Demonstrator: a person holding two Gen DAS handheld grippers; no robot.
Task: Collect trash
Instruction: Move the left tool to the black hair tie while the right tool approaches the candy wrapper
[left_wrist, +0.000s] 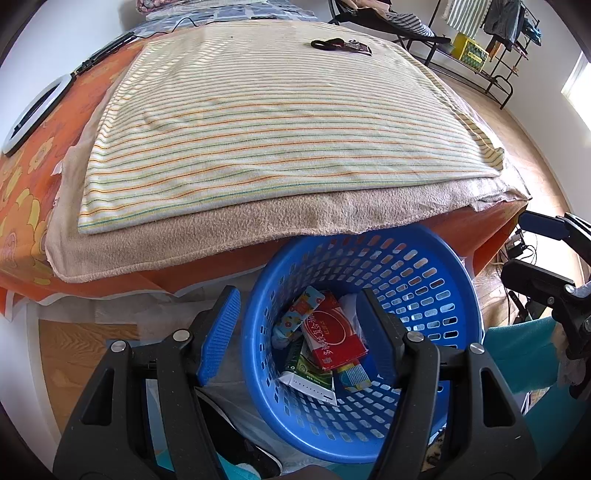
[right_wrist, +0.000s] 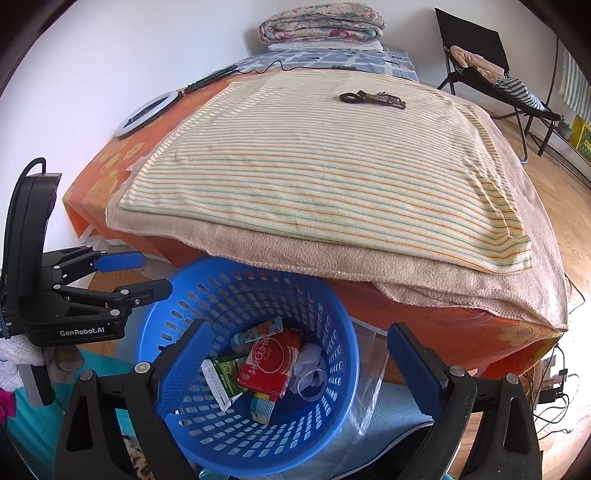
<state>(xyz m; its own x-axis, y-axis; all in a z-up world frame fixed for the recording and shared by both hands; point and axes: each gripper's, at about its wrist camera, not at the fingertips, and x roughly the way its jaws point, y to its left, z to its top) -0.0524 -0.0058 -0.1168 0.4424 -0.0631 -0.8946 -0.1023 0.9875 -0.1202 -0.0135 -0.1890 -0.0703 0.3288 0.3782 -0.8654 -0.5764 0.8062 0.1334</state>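
- The basket (right_wrist: 334, 373) is bright blue, its wall pierced with slots.
- Inside it, a red packet (right_wrist: 271, 363) beside a green carton (right_wrist: 225, 373).
- The towel (left_wrist: 280, 110) is cream with thin orange and green stripes.
- Under it lies a plain beige blanket (left_wrist: 221, 236).
- The tablecloth (left_wrist: 26, 184) is orange with yellow flowers.
- The gripper pads (left_wrist: 218, 332) are blue on black.

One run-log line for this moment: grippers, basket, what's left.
left gripper: open, empty | right gripper: open, empty | basket: holds packets | left on bed: dark wrapper

Below both tools the blue basket (right_wrist: 343, 373) stands open-topped; ahead, the counter's overhanging beige blanket (right_wrist: 332, 258) covers its far rim, narrowing entry there.
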